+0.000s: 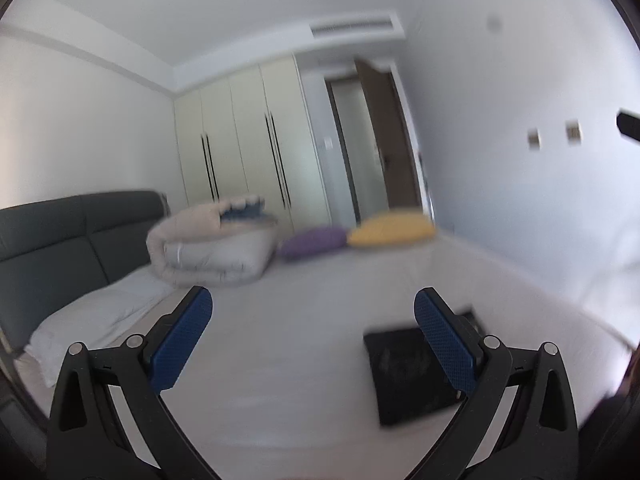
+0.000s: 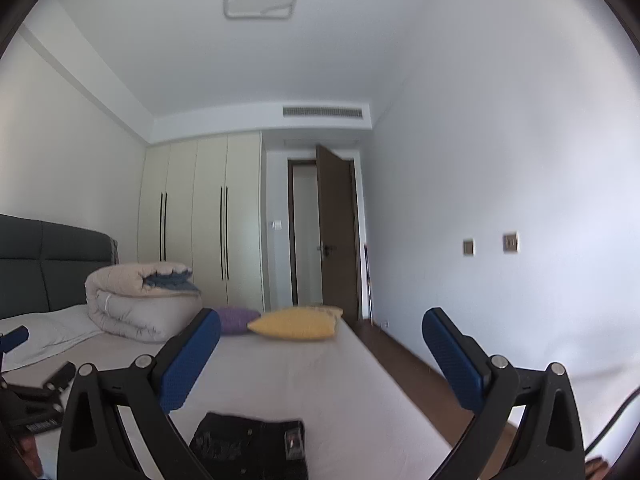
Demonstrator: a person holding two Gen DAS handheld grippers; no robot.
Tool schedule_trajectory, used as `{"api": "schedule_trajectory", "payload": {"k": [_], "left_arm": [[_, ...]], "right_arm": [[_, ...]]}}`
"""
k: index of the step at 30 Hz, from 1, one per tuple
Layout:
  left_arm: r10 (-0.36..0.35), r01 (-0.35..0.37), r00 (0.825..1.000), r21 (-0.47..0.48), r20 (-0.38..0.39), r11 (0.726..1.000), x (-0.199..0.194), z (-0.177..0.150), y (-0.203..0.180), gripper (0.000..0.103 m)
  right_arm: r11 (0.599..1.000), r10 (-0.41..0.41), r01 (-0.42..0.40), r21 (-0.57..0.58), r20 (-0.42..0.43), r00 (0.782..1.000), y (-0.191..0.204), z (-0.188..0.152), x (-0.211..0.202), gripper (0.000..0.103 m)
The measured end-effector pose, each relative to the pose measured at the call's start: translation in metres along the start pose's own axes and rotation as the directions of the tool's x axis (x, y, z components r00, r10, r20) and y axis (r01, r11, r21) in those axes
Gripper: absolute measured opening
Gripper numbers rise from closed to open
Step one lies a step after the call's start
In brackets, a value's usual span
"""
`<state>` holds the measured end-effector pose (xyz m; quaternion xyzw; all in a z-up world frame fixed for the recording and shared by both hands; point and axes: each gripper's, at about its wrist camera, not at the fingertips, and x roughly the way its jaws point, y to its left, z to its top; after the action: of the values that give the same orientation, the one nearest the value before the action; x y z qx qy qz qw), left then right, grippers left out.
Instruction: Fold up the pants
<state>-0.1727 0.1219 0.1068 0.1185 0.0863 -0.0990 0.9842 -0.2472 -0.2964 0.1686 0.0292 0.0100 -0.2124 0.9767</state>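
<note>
The pants (image 2: 250,450) lie as a compact dark square on the bed (image 2: 320,380). Both the left tool (image 1: 312,336) and right tool (image 2: 320,360) are spread and empty, clear above; folding looks finished, so next only withdrawal.

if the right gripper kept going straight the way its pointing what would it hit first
Probably nothing close. The right gripper is open and empty, pointing about level above the bed, clear of the folded pants below. The yellow cushion at the far end lies nearest that line, though depth is unclear.
</note>
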Motion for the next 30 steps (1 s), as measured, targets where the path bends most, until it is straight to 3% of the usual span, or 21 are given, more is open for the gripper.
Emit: {"api": "schedule_trajectory", "payload": {"k": [3,6,10,13,17,30], "left_arm": [[-0.042,0.043,0.990,0.002,-0.138,0.999,0.024,-0.019,-0.015,0.103],[-0.078,0.074,0.969,-0.023,-0.236,0.997,0.044,-0.040,-0.023,0.103],[-0.105,0.089,0.939,-0.065,-0.327,0.994,0.073,-0.067,-0.032,0.103],[-0.112,0.081,0.919,-0.096,-0.378,0.992,0.091,-0.084,-0.033,0.103],[-0.127,0.078,0.893,-0.129,-0.431,0.989,0.115,-0.104,-0.030,0.103],[-0.173,0.099,0.845,-0.170,-0.507,0.980,0.149,-0.139,-0.035,0.103]], "right_arm": [[1.000,-0.022,0.023,0.010,-0.122,0.992,0.003,-0.020,0.017,0.103],[1.000,-0.021,0.024,0.009,-0.248,0.969,0.008,-0.045,0.034,0.103],[0.999,-0.035,0.017,-0.050,-0.377,0.926,0.022,-0.079,0.047,0.103],[0.999,-0.027,0.008,-0.043,-0.471,0.882,0.028,-0.104,0.057,0.103],[1.000,-0.005,-0.008,-0.021,-0.546,0.838,0.036,-0.128,0.062,0.103],[0.999,0.004,-0.027,-0.028,-0.627,0.779,0.048,-0.150,0.074,0.103]]}}
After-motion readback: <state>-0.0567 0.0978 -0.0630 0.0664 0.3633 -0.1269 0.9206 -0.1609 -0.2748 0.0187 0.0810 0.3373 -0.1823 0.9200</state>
